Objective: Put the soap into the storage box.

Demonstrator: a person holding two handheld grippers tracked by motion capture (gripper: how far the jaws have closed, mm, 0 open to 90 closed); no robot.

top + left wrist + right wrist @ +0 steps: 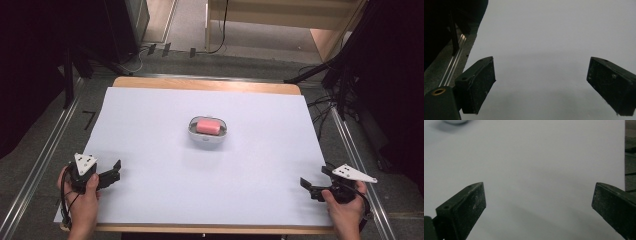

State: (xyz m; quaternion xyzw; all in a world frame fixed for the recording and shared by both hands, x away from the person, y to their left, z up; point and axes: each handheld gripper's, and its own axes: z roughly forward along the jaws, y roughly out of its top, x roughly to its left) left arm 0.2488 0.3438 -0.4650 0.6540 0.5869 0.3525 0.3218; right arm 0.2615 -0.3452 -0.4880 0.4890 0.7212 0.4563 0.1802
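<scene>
Left fingers (477, 85): flat black blocks, scuffed and dusty, spread wide apart with nothing between them.
Right fingers (464, 210): same worn black blocks, also spread wide, gripping nothing.
Left gripper (116, 171): held in the left hand (82, 200) over the near left corner of the worktop, fingers aimed inward.
Right gripper (306, 185): held in the right hand (345, 212) at the near right corner.
Worktop (150, 130): smooth, matte white sheet over a wooden board.
Soap dish (208, 137): rounded, glossy white, at the worktop's middle, well apart from both grippers.
Soap (208, 126): pink rounded bar lying in the dish.
</scene>
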